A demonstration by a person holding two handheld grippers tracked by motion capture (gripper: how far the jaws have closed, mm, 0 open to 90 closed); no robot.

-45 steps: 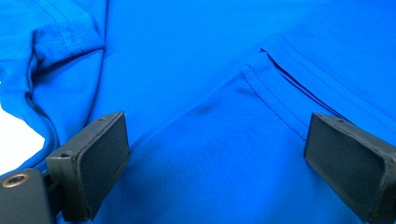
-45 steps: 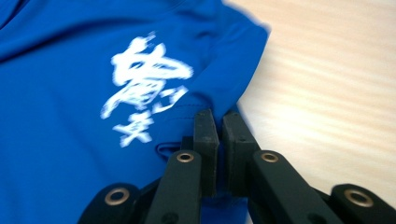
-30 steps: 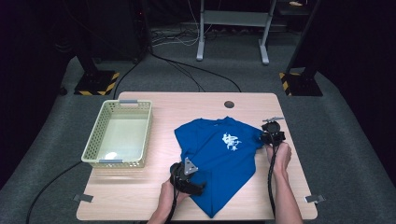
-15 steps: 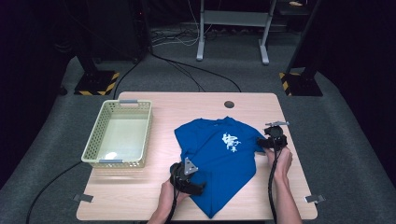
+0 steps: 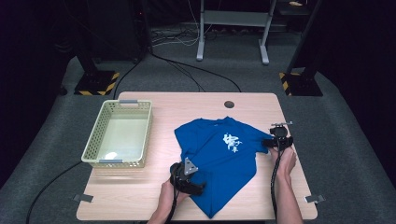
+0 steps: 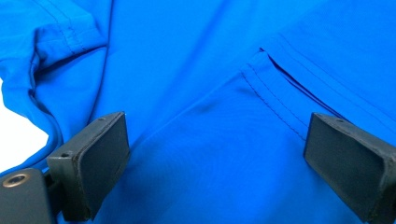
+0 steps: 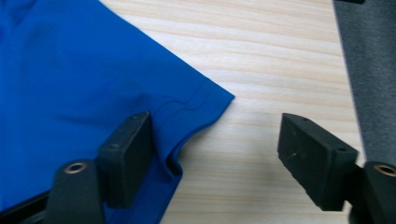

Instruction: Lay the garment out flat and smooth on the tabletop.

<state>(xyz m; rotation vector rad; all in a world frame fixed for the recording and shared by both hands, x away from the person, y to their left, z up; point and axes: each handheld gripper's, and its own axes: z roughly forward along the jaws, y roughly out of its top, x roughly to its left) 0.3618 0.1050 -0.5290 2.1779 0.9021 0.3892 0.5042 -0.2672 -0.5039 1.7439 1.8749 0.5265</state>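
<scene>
While left gripper (image 5: 187, 176) stays, right gripper (image 5: 279, 141) shifted off shirt (image 5: 219, 158).

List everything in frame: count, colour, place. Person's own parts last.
T-shirt: 1, blue with a white print, spread on the table right of centre, near edge by the front.
Basket: 1, pale yellow-green plastic, nothing in it, left part of the table.
Table: 1, light wood with a round hole near the far edge.
Stands: dark posts with yellow-black striped bases on the floor beyond the table, both sides.
Metal frame: 1, grey, far floor, with cables.
Left gripper: 1, black, jaws open over the shirt's near left part.
Right gripper: 1, black, jaws open at the shirt's right sleeve tip.
Forearms and hands: 2, entering from the bottom edge.
</scene>
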